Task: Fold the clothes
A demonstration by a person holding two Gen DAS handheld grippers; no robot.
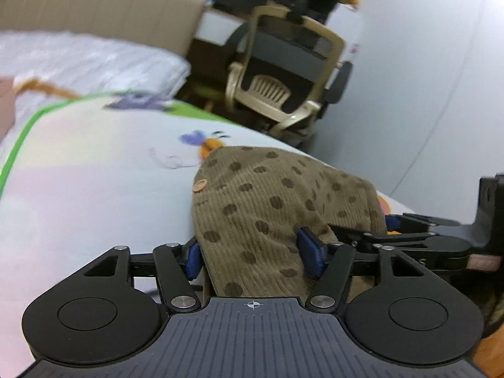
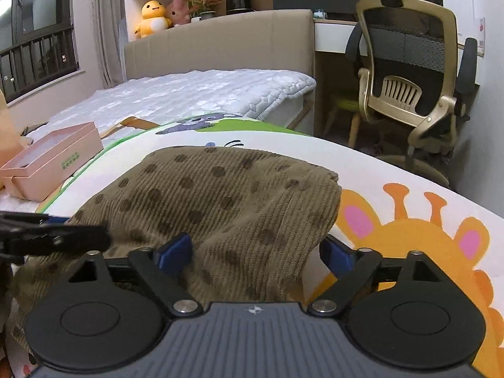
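The olive-brown corduroy garment [image 2: 201,201] carries darker brown dots and one copper-coloured round button [image 1: 200,185]. It lies on a white cartoon-printed mat [image 2: 362,170] edged in green, with an orange giraffe [image 2: 419,239] that has pink ears. The black left tool [image 1: 249,256] and black right tool [image 2: 255,253] have blue pads. A pale pink cardboard box [image 2: 47,163] sits nearby; the office chair [image 2: 412,72] is beige and black.

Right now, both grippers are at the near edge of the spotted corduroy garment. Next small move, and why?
Probably close both on the near edge. The left gripper and right gripper each straddle the brown spotted corduroy garment with jaws wide, the pads apparently not pinching. It lies rumpled on the cartoon play mat, so a firm grip should come before lifting it to fold.
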